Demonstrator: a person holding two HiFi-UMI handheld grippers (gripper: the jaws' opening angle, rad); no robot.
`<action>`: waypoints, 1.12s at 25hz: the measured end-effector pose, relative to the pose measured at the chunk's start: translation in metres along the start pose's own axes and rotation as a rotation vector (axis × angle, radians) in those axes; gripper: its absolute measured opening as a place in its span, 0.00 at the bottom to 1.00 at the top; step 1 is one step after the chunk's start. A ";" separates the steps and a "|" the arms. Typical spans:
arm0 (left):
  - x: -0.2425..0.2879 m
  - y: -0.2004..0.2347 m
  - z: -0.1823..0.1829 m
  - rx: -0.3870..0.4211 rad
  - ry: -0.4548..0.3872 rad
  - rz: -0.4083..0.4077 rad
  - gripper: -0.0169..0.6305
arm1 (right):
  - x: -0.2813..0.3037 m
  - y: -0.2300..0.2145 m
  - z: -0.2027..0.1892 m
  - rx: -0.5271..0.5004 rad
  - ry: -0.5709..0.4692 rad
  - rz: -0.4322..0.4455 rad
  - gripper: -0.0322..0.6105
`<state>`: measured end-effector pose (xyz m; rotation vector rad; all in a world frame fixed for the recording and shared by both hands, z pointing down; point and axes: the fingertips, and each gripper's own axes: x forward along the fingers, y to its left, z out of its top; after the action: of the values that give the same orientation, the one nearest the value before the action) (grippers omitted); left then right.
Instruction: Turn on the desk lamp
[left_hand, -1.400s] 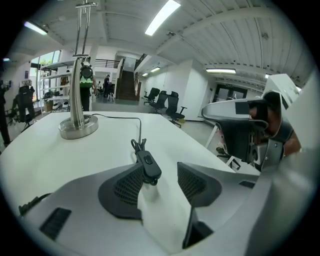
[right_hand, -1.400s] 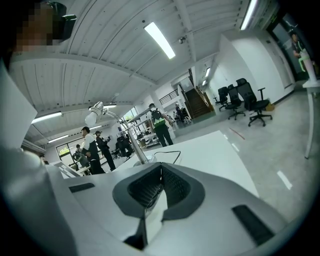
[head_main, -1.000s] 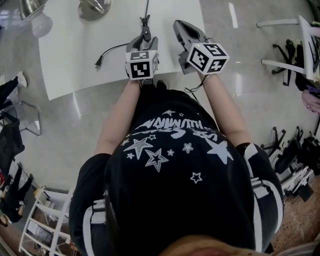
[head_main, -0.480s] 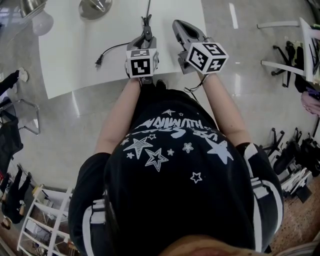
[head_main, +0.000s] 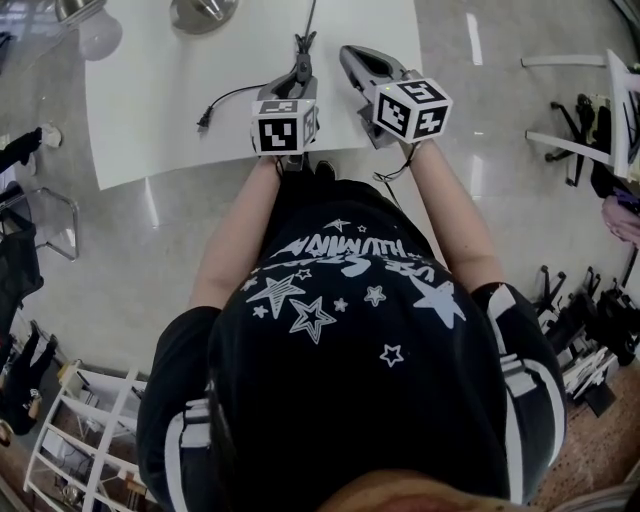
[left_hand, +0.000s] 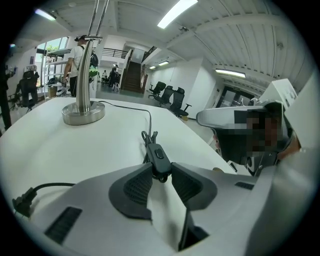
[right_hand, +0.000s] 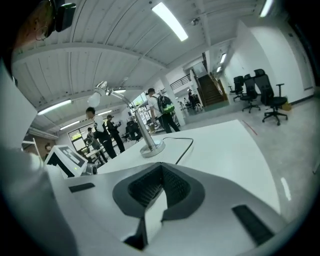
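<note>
On white table (left_hand: 75, 145): inline switch (left_hand: 159, 160). Left gripper (left_hand: 161, 171) jaws just closing, seemingly pinching its near end. Right gripper (right_hand: 161, 172) pressed together, empty. Hold body steady; press rocker (left_hand: 159, 153) squarely.

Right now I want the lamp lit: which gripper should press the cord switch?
Probably right. The left gripper's jaws have just been closing on the switch's sides, steadying it; the right gripper, shut and empty, hovers beside, free to push its button.

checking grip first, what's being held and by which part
Left gripper, its jaws having just been closing, pinches the inline switch at its near end; right gripper holds nothing.
</note>
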<state>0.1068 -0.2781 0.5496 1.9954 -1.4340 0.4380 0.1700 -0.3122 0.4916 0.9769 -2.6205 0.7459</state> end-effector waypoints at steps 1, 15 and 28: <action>-0.001 0.000 0.000 -0.001 0.004 -0.003 0.24 | 0.005 0.002 -0.005 -0.025 0.047 0.019 0.06; -0.002 0.002 0.000 -0.010 0.030 -0.034 0.24 | 0.059 0.034 -0.031 -0.232 0.323 0.243 0.06; 0.003 0.004 -0.002 -0.009 0.040 -0.052 0.24 | 0.078 0.037 -0.047 -0.363 0.405 0.272 0.06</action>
<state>0.1044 -0.2793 0.5538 2.0011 -1.3543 0.4447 0.0895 -0.3052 0.5475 0.3316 -2.4233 0.4378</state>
